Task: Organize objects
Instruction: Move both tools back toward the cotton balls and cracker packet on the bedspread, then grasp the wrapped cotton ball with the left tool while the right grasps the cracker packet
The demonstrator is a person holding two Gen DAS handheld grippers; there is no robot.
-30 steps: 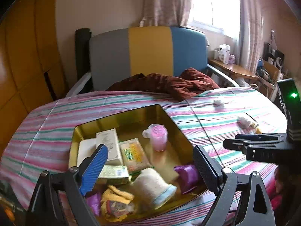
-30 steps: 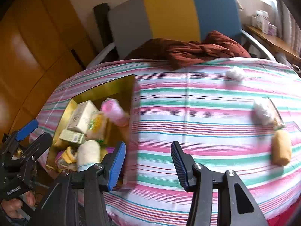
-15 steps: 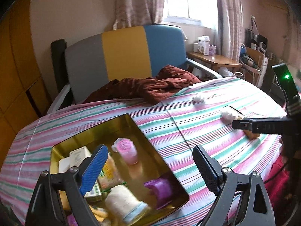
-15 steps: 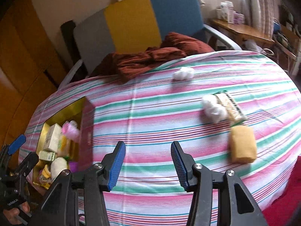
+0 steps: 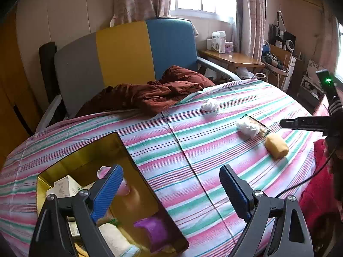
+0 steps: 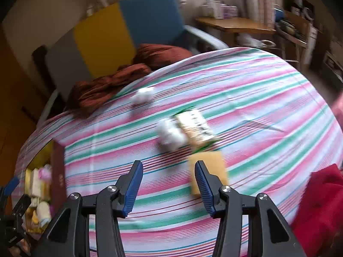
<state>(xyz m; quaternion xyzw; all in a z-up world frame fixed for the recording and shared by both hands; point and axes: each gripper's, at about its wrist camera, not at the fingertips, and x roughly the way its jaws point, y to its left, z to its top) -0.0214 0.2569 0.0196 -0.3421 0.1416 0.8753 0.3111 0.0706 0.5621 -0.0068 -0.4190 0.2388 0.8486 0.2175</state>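
A gold tin [image 5: 111, 143] [image 6: 57, 160] sits at the left of the striped table, holding a pink cup [image 5: 124, 187], a white box [image 5: 64, 187], a purple piece [image 5: 156, 231] and a cream roll [image 5: 115, 239]. My left gripper [image 5: 171, 182] hangs open over the tin's right edge with nothing between its fingers. My right gripper [image 6: 169, 177] is open and empty above the cloth, just short of a yellow sponge [image 6: 211, 171] [image 5: 276, 145]. Beyond lie a snack packet [image 6: 194, 126] [image 5: 256, 125], a white wad [image 6: 170, 135] [image 5: 247, 127] and a second white wad [image 6: 143, 95] [image 5: 209, 105].
A brown cloth [image 5: 150, 94] drapes over the table's far edge in front of a grey, yellow and blue chair [image 5: 124, 49]. A wooden side table [image 5: 233, 59] with bottles stands by the window. Red fabric [image 6: 321, 201] lies at the near right edge.
Both grippers have swung right across the table. The tin has slid to the left in both views, and the sponge, packet and wads now lie just ahead of the right gripper.
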